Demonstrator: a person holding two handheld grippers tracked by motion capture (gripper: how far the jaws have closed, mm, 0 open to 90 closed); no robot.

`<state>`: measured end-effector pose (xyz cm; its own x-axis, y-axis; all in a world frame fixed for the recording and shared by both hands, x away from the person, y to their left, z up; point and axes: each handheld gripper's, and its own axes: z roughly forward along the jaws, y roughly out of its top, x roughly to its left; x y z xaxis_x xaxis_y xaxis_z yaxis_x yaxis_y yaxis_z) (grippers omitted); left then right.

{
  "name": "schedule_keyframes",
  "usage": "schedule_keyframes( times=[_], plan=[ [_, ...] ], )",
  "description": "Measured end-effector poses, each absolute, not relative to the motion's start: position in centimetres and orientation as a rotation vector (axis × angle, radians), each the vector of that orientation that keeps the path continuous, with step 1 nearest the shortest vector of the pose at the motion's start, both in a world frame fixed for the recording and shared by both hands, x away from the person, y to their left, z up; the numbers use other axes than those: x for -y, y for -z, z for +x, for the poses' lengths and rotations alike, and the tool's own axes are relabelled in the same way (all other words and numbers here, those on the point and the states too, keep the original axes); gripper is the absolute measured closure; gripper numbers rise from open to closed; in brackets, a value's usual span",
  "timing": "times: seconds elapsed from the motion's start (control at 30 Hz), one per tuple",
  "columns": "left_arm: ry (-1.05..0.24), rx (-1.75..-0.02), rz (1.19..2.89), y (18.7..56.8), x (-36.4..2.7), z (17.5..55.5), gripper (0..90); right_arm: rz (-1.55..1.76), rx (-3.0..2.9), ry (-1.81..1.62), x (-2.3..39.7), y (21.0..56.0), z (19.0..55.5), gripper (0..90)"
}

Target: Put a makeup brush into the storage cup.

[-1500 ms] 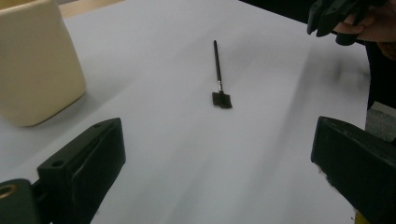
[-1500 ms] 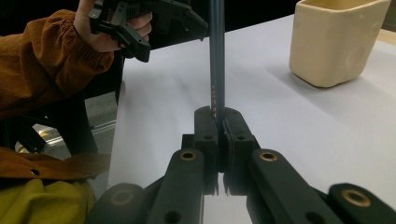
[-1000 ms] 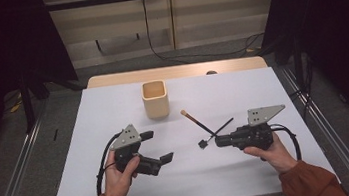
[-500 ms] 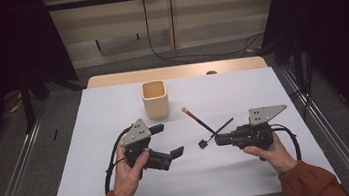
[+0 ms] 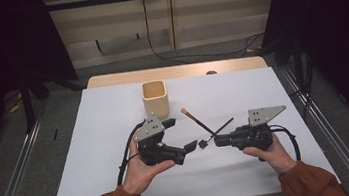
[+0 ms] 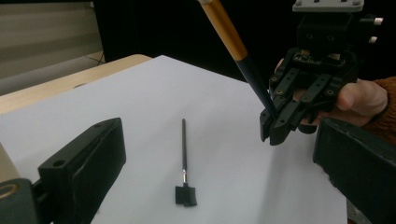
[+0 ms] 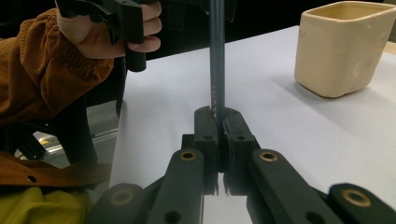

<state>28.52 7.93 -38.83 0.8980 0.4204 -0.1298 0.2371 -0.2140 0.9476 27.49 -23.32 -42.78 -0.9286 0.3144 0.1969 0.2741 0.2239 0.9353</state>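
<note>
Thin black brush [image 6: 183, 149] with a flat square head is lying on the white tabletop [image 5: 106, 136], between the two claws, its head pointing toward the person and its handle angling away to the right. The left claw [image 5: 181, 135] is hovering just beside the brush head with its jaws standing wide apart and gripping nothing; seen from the left gripper view, the brush is sitting in the gap between the two black jaws, untouched. The right claw [image 6: 275, 126] is clamping shut on the dark lower end of a second, longer brush [image 6: 224, 28], whose orange wooden handle is slanting up and away over the tabletop. A cream square cup [image 5: 155, 98] is standing upright farther back, near the left claw and well apart from the lying brush.

The step in hand is likely the left claw picking up the lying brush. To do it well, the open jaws should be coming down astride the thin handle just behind the head, with the pads square to the handle so it is not rolling or skidding on the smooth sheet. The right hand should be keeping its brush raised and off to the side, so the two handles are not crossing or knocking
</note>
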Motion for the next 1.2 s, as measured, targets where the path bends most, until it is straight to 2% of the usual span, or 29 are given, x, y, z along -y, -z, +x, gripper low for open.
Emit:
schedule_keyframes(
  times=[0.13, 0.33, 0.43, 0.77, 0.93, 1.17, 1.2],
  plan=[
    [-0.276, -0.462, 1.782, 38.6, -7.8, 28.4, 3.0, 0.590, -2.433, -1.840, 23.3, 42.9, 27.5, 86.0],
    [-0.252, -0.469, 1.739, 38.3, -7.3, 28.9, 12.9, 0.589, -2.431, -1.837, 23.2, 42.9, 27.5, 86.0],
    [-0.229, -0.465, 1.732, 38.3, -7.0, 29.1, 14.5, 0.590, -2.429, -1.838, 23.2, 42.9, 27.6, 86.0],
    [-0.165, -0.485, 1.720, 38.2, -6.5, 29.5, 32.8, 0.590, -2.435, -1.832, 23.2, 43.0, 27.6, 86.0],
    [-0.126, -0.475, 1.707, 38.2, -6.5, 29.5, 46.4, 0.587, -2.441, -1.828, 23.0, 43.2, 27.6, 86.0],
    [-0.102, -0.478, 1.688, 38.1, -6.6, 29.5, 57.9, 0.587, -2.453, -1.823, 22.7, 43.3, 27.6, 86.0],
    [-0.092, -0.475, 1.684, 38.1, -6.7, 29.5, 61.7, 0.584, -2.455, -1.824, 22.7, 43.4, 27.6, 85.9]
  ],
)
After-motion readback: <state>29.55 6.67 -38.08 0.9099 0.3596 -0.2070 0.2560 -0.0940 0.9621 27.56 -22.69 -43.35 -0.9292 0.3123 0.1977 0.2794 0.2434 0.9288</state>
